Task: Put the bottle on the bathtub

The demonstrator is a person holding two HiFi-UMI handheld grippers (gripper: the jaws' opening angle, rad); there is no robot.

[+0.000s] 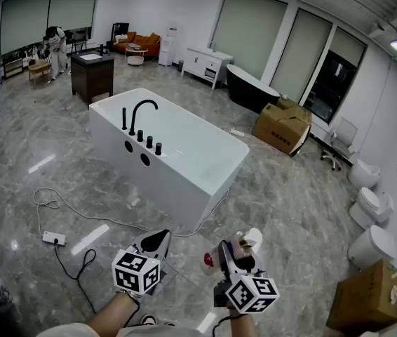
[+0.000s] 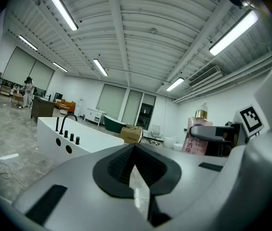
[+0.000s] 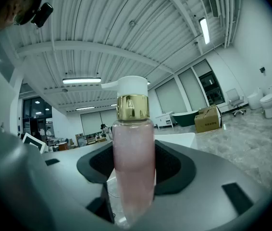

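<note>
My right gripper clamps the upright bottle: clear pink body, gold collar, white pump top. My left gripper is closed on nothing.

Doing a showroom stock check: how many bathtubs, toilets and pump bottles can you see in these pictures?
Bathtubs: 2 (white bathtub, dark bathtub)
Toilets: 3 (far toilet, middle toilet, near toilet)
Bottles: 1 (pink bottle)
Total: 6
</note>
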